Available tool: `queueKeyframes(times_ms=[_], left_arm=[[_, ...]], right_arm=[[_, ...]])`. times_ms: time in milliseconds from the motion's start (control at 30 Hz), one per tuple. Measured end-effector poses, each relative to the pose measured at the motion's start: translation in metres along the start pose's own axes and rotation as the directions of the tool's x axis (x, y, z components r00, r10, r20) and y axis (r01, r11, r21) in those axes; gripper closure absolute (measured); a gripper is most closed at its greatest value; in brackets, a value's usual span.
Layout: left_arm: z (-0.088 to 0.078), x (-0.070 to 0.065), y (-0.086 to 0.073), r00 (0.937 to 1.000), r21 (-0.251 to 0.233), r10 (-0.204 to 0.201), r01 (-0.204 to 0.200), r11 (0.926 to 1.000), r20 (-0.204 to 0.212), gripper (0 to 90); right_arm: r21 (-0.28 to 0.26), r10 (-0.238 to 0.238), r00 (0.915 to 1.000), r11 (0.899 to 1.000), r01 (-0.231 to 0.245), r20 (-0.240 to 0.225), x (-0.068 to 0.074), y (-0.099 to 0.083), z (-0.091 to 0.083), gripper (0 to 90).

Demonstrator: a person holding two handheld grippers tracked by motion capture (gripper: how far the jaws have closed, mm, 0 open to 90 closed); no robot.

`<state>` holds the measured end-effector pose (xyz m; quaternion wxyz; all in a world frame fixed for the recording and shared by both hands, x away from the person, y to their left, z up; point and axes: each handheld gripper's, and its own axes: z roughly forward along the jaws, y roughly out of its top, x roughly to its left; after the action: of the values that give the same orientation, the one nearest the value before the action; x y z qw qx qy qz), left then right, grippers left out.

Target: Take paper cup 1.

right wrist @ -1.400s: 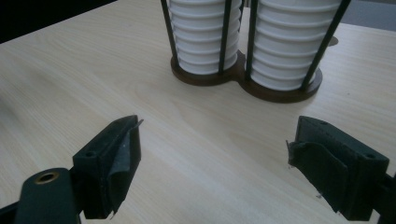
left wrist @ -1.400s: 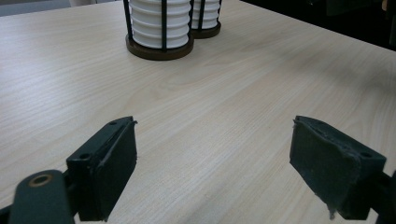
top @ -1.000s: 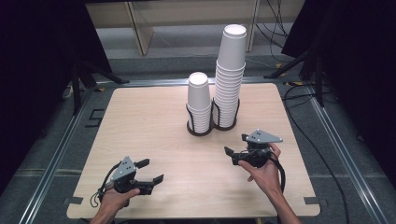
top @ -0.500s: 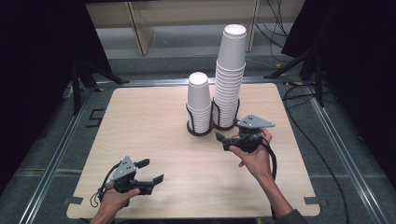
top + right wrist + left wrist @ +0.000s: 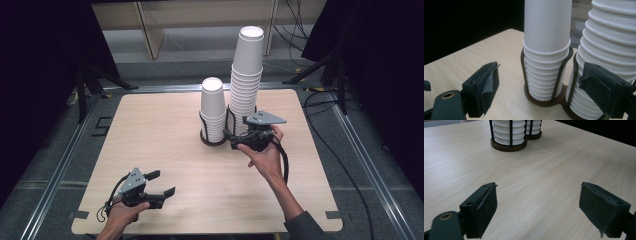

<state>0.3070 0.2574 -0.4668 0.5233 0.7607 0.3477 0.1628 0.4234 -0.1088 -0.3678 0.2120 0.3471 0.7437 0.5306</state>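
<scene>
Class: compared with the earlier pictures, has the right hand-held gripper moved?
Yes. The right hand-held gripper has moved away from the table's near edge, up to the wire cup holder.

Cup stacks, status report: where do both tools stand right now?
Right tool open, at the cup holder, nothing gripped. Left tool open, empty, low over the table. Short stack and tall stack upright; nothing in the way.

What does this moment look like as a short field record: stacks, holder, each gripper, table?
short stack: white paper cups, upright in the left ring of the holder
tall stack: white paper cups, upright in the right ring
holder: dark wire double rack on the table
right gripper: jaws open, at the holder's base, nothing held
left gripper: jaws open, near the front edge, nothing held
table: light wood
</scene>
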Motion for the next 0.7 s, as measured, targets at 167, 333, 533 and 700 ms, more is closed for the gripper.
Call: queueKeyframes(times_ms=[167,333,533,700], left_arm=[[-0.001,0.000,0.000,1.0000,0.006,-0.001,0.001,1.0000,-0.006,14.7],[0.001,0.000,0.000,1.0000,-0.007,-0.001,0.001,1.0000,0.006,14.7],[0.001,0.000,0.000,1.0000,-0.005,-0.001,0.001,1.0000,0.005,14.7],[0.001,0.000,0.000,1.0000,-0.006,-0.003,0.003,1.0000,0.006,14.7]], right_arm=[[0.011,0.003,1.0000,1.000,-0.003,-0.001,0.000,0.003,0.005,15.7],[0.003,-0.001,1.0000,1.000,0.001,-0.009,0.002,0.009,0.011,15.7],[0.010,-0.008,1.0000,1.000,0.008,-0.002,0.003,0.015,0.016,15.7],[0.002,-0.012,0.9999,1.000,0.012,0.006,0.003,0.022,0.022,15.6]])
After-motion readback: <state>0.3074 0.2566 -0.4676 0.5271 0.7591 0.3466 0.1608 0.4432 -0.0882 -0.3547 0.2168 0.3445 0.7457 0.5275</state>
